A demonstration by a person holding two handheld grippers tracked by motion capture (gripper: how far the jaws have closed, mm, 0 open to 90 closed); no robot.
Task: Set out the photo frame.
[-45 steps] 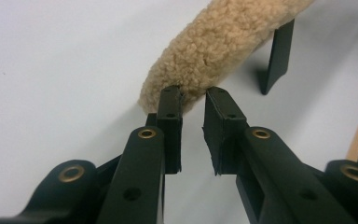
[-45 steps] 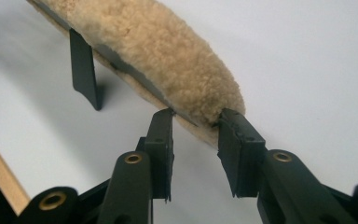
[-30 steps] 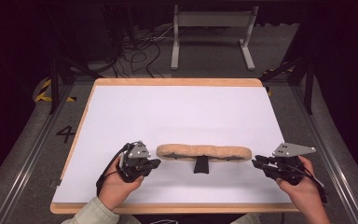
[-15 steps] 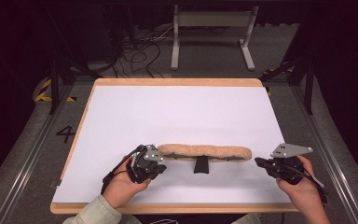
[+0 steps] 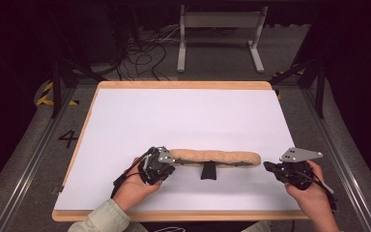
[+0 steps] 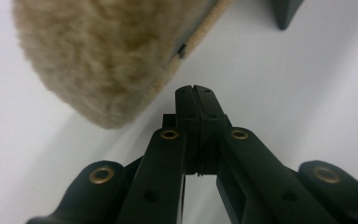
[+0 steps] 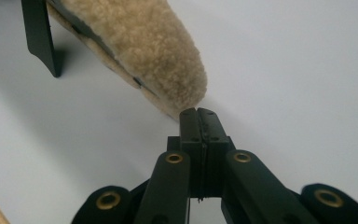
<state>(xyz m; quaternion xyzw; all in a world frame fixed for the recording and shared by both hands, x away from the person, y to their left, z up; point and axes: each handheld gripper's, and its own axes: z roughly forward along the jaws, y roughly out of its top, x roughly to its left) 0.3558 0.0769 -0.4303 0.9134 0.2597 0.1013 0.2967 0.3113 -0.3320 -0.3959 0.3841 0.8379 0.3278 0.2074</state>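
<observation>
A long tan fleece-covered pad [image 5: 217,157] lies across the near part of the white table top [image 5: 183,116], with a black handle piece [image 5: 208,171] sticking out toward me at its middle. My left gripper [image 5: 170,162] is shut and empty, its tip right at the pad's left end; in the left gripper view the fleece [image 6: 102,51] looms just beyond the closed left gripper [image 6: 196,88]. My right gripper [image 5: 265,166] is shut too, a short way off the pad's right end [image 7: 168,56], with the right gripper [image 7: 198,111] close to the fleece.
The white top sits on a wooden board [image 5: 183,85] with a rim all round. Beyond the far edge are cables [image 5: 140,53] and a grey metal stand [image 5: 220,34] on the floor. Black frame rails run along both sides.
My left gripper has slid right along the table until its tip reached the pad's left end. The right gripper has edged slightly toward the pad. The pad has not moved.
</observation>
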